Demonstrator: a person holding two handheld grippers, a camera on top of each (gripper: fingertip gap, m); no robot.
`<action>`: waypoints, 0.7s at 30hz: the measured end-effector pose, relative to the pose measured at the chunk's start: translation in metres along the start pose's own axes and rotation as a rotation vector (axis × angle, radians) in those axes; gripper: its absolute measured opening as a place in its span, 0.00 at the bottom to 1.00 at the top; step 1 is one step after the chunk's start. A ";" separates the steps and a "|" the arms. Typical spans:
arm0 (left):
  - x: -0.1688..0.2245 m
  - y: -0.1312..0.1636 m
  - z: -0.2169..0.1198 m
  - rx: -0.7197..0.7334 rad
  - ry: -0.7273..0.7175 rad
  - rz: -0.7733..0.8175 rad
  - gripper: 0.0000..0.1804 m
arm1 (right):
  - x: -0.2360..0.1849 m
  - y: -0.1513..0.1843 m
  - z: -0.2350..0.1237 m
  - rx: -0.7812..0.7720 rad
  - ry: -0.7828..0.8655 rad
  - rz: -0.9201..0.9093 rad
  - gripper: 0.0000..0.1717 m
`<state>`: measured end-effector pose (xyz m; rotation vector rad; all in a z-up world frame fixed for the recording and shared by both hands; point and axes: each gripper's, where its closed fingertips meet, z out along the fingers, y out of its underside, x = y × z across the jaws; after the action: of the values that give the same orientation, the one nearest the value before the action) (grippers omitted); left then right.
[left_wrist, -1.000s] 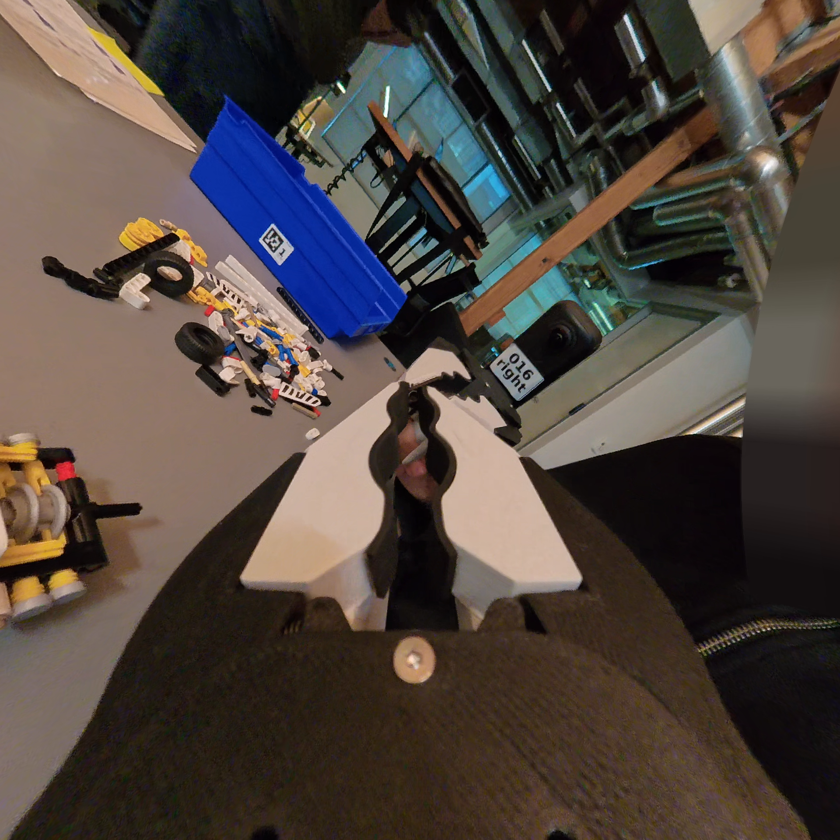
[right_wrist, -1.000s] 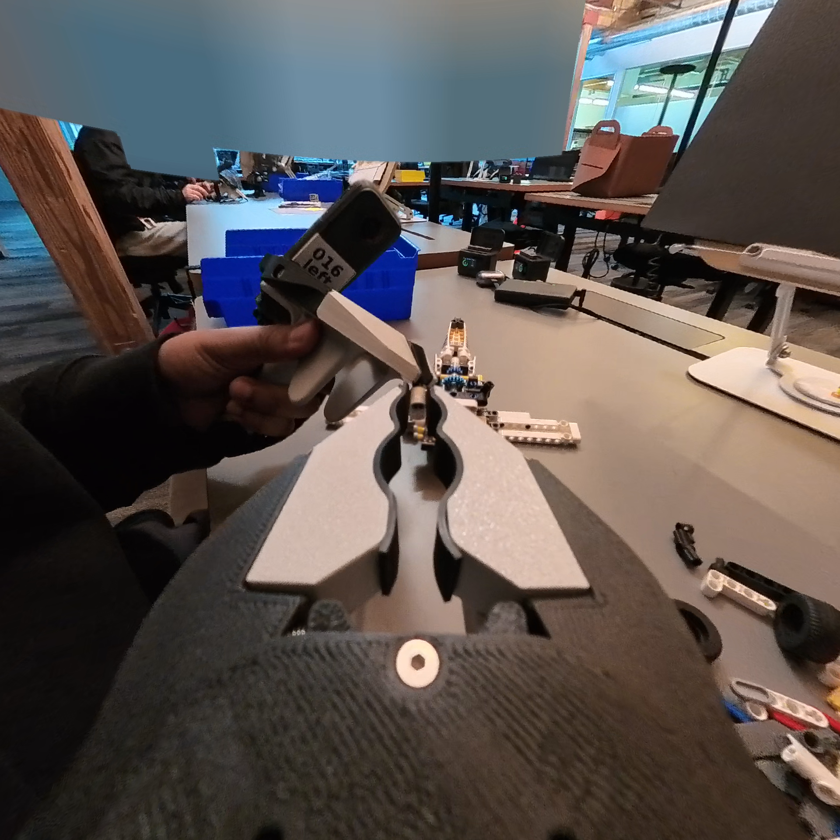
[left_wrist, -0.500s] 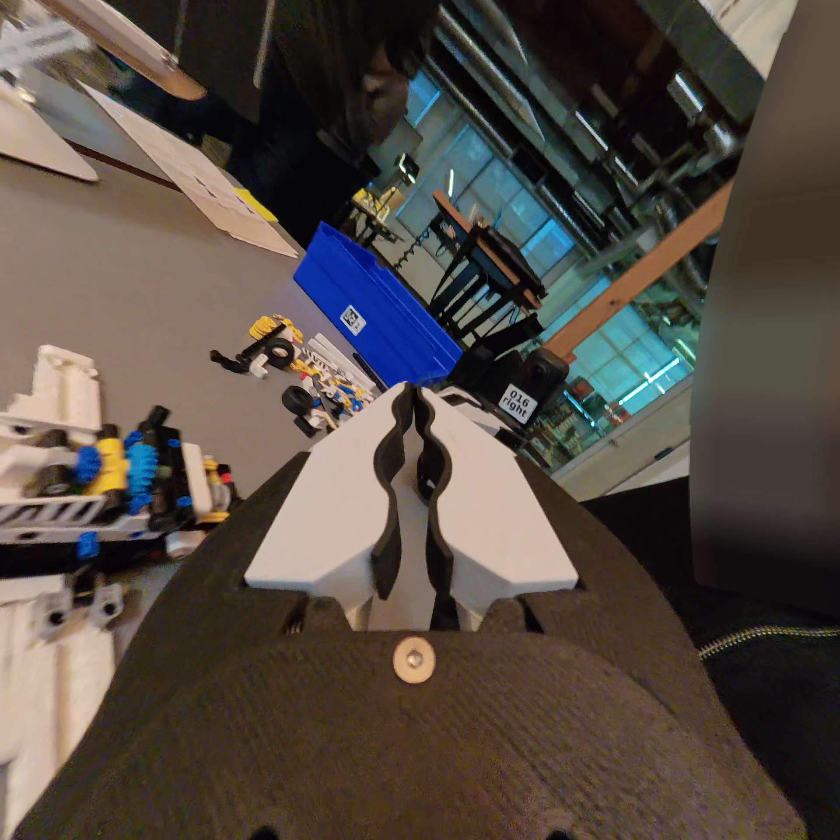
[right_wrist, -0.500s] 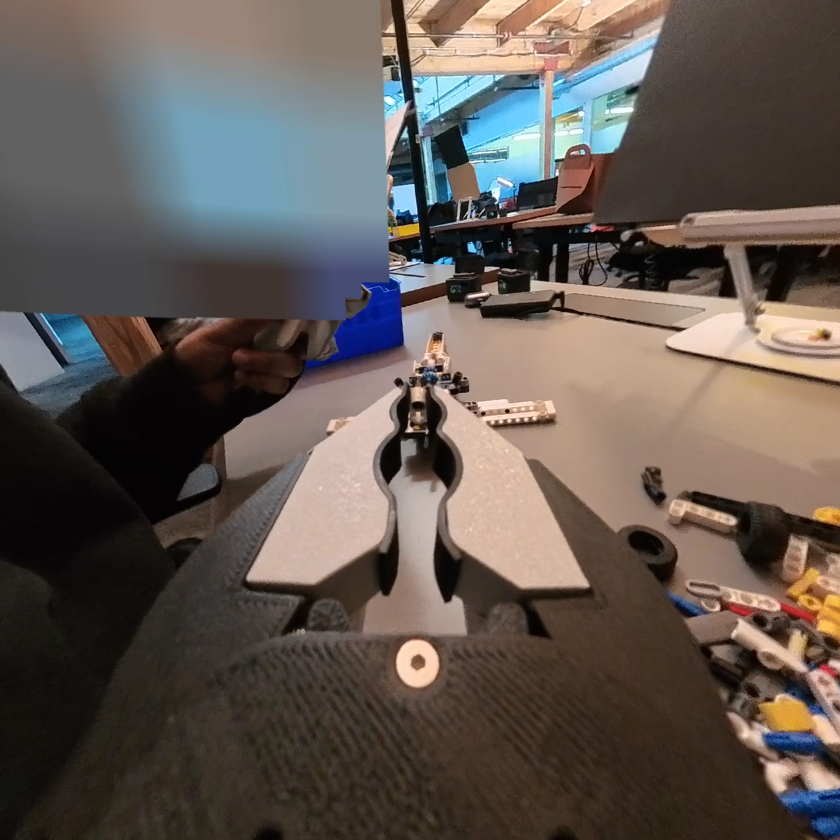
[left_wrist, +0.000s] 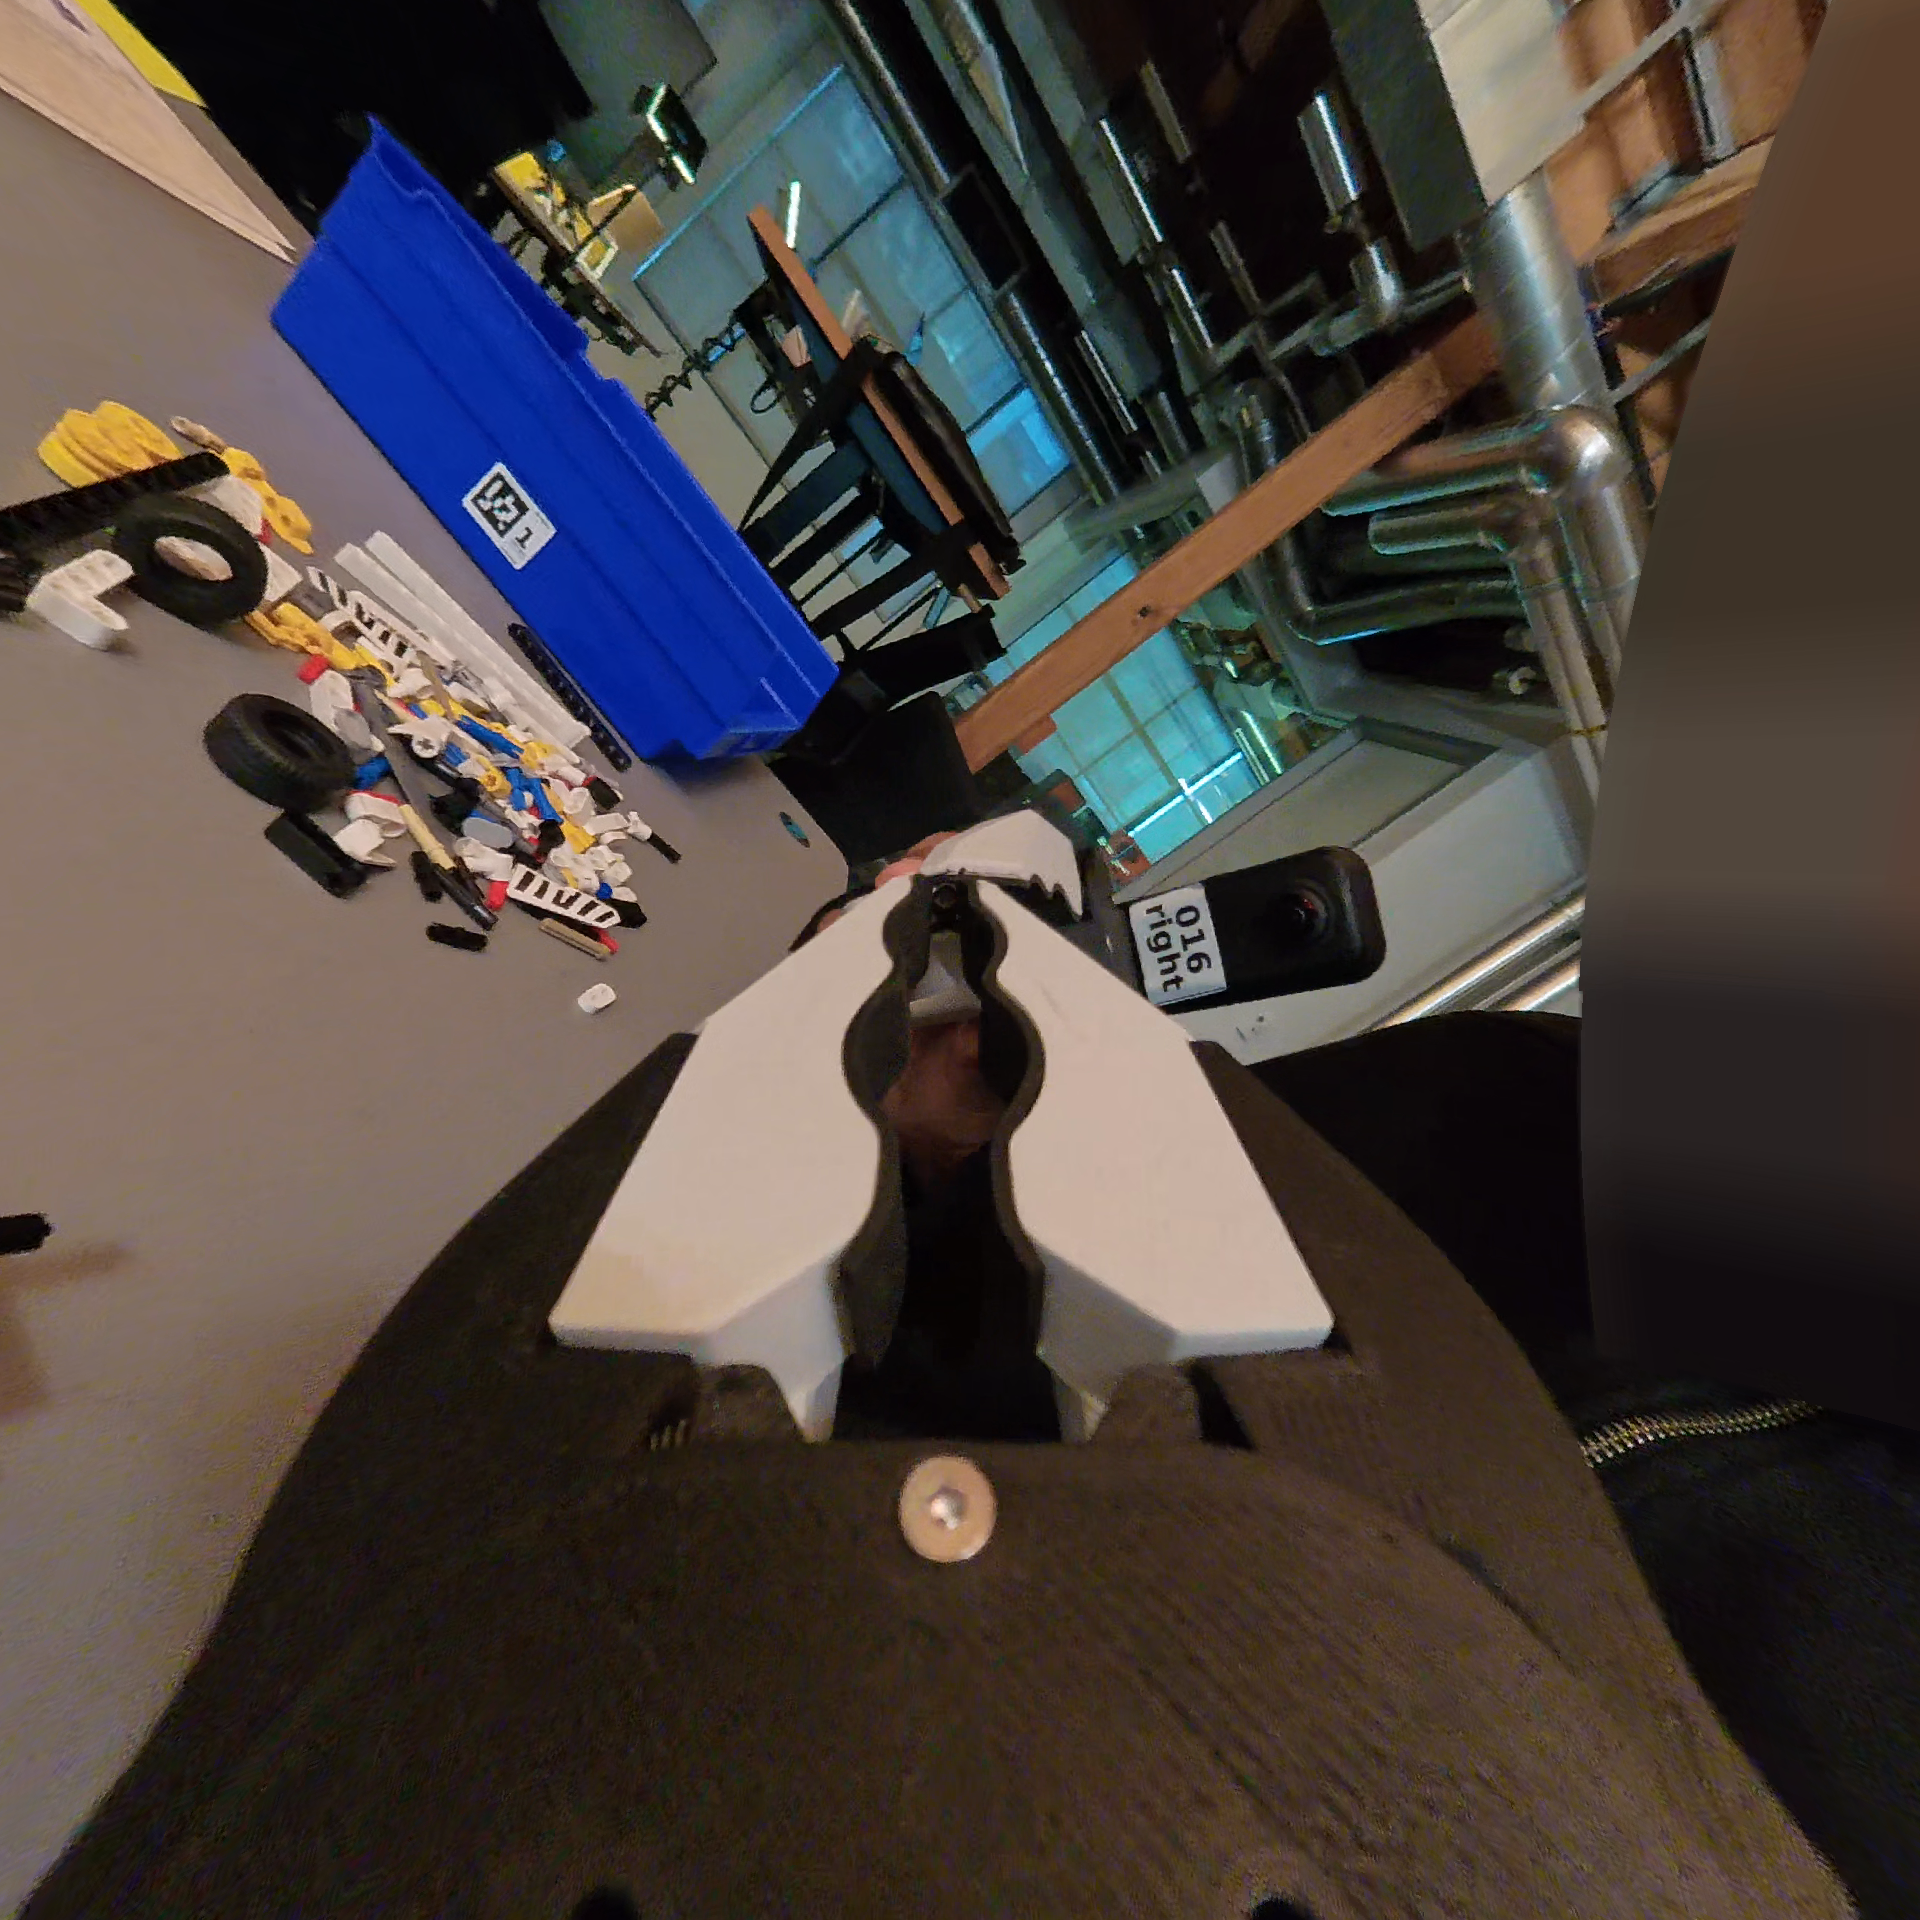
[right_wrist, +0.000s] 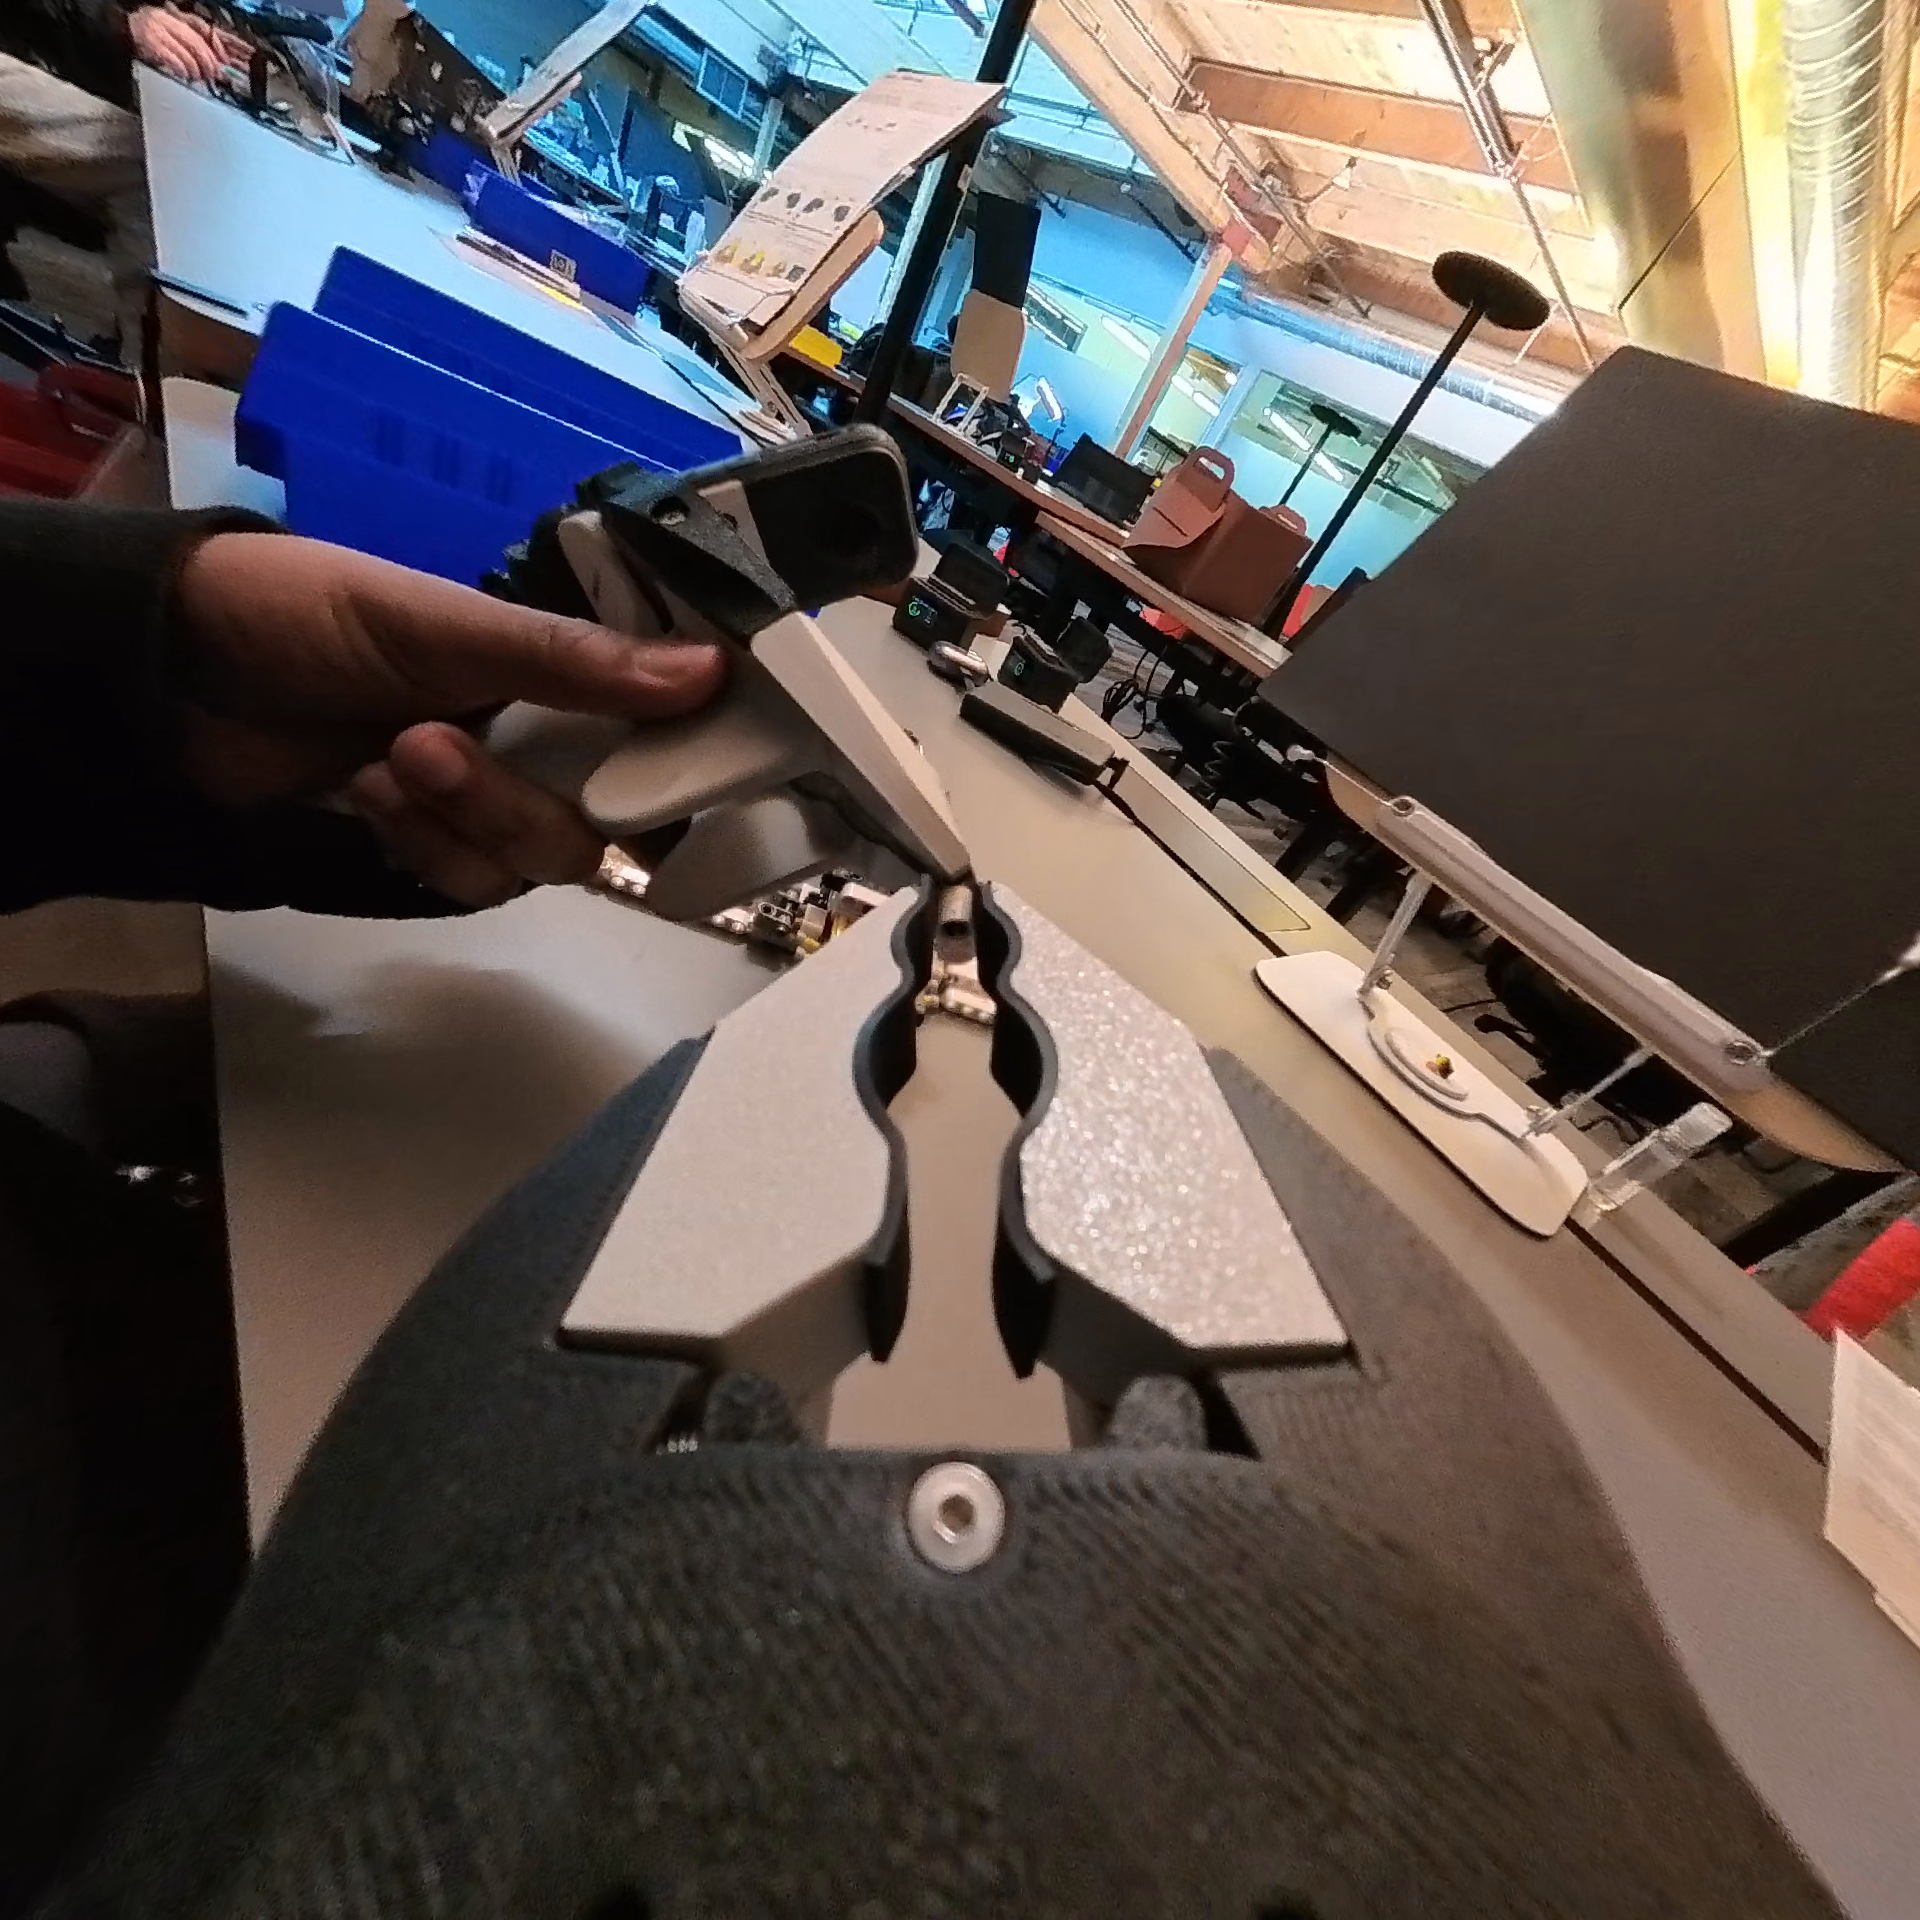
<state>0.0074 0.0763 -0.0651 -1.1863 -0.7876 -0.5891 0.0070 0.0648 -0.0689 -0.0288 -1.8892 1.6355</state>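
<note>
- My right claw (right_wrist: 951, 914) grips a small grey tube-shaped connector (right_wrist: 952, 920) between its dark pads; its open bore faces the camera.
- My left claw (left_wrist: 940, 896) is closed, and its tip meets the right claw's tip from the upper left in the right wrist view. A small dark piece shows at that tip in the left view; I cannot tell whether the left claw grips it or only touches it.
- A hand (right_wrist: 416, 717) wraps the left claw's handle, above the grey desk (right_wrist: 1143, 831).
- Under the two claws a partly built brick model (right_wrist: 790, 920) lies on the desk, mostly hidden.
- Farther off on the desk: a pile of loose parts (left_wrist: 457, 758) in white, yellow, blue and black, two black tyres (left_wrist: 275, 746), and a blue bin (left_wrist: 540, 488) behind them.
- My judgement on handling: the connector is light, rigid plastic, smooth and round, so it could roll or twist between the pads. Best held across its middle, leaving the bore clear.
</note>
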 end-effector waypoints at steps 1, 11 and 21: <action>0.000 0.000 -0.001 -0.002 0.004 -0.001 0.00 | -0.001 0.000 0.000 -0.002 -0.002 -0.007 0.03; -0.001 0.002 -0.006 -0.023 -0.001 -0.008 0.00 | -0.006 0.001 0.001 -0.014 -0.028 -0.018 0.03; 0.004 0.002 -0.002 0.031 0.037 -0.026 0.00 | -0.004 -0.002 0.003 -0.030 -0.058 0.069 0.03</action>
<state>0.0124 0.0746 -0.0637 -1.1355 -0.7790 -0.6165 0.0093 0.0597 -0.0689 -0.0599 -1.9761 1.6702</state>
